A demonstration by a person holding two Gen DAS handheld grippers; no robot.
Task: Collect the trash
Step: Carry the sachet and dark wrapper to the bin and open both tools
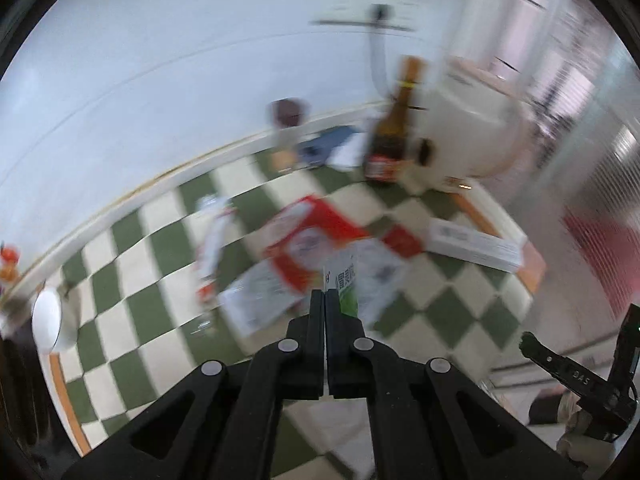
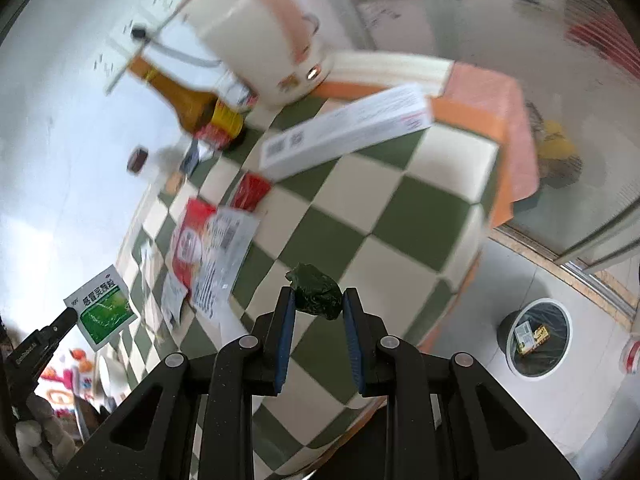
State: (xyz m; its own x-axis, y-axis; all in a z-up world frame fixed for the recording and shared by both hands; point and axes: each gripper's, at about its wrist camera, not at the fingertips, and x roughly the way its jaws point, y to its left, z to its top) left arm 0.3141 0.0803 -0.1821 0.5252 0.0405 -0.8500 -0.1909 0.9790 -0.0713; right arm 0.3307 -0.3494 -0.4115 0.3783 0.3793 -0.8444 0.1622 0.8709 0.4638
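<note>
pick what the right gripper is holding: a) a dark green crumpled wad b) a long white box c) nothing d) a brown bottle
a: in the right wrist view the right gripper has its jaws closed on a dark green crumpled wad, while the brown bottle and long white box lie on the table.

table [image 2: 440,160] right half: bare checks, open passage | centre-left: flat red-and-white wrappers [image 2: 212,240] | rear: brown bottle [image 2: 192,104], white kettle [image 2: 260,36], long white box [image 2: 344,132] block | floor: bin [image 2: 536,338] clear of table

One bottle [image 1: 390,132], one bin [image 2: 536,338].
</note>
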